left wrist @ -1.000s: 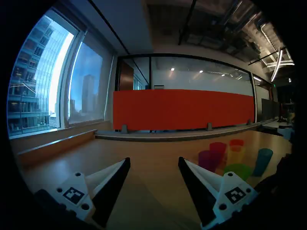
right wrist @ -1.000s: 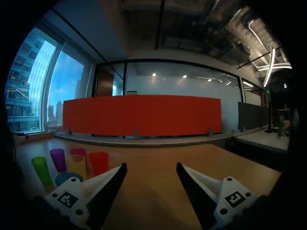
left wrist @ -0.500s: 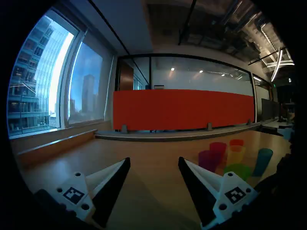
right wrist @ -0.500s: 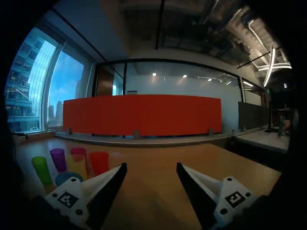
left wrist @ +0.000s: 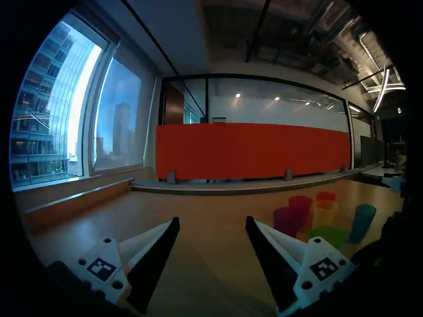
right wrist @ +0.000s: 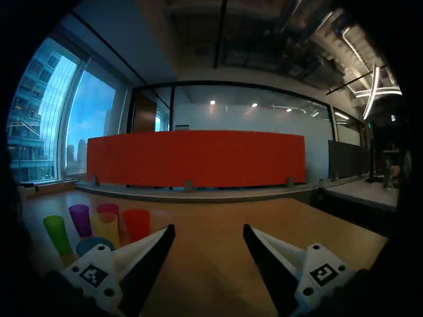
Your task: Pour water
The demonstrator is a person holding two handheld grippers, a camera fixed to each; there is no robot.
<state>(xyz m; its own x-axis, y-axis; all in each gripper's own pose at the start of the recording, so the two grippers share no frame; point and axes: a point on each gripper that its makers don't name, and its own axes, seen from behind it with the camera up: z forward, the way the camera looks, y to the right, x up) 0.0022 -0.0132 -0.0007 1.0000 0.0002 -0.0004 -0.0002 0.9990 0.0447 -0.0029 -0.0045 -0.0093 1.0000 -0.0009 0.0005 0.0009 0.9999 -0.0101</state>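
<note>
- Left gripper [left wrist: 212, 219]: jaws apart, nothing held; bare table [left wrist: 158, 208] lies between and ahead of them.
- Cups [left wrist: 325, 211]: a coloured cluster standing on the table, to the right of these jaws and clear of them.
- Right gripper [right wrist: 208, 227]: jaws apart, nothing held; the cups stand to its left.
- Teal cup [right wrist: 91, 244]: partly hidden behind the right gripper's left finger.
- Green cup [left wrist: 329, 234]: its base is cut off by the left gripper's right finger.
- Cup contents: cannot be made out.

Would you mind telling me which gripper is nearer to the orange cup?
Right. The right gripper has the orange cup just beyond its left fingertip; from the left gripper it stands farther off, behind the yellow cup, to the right.
</note>
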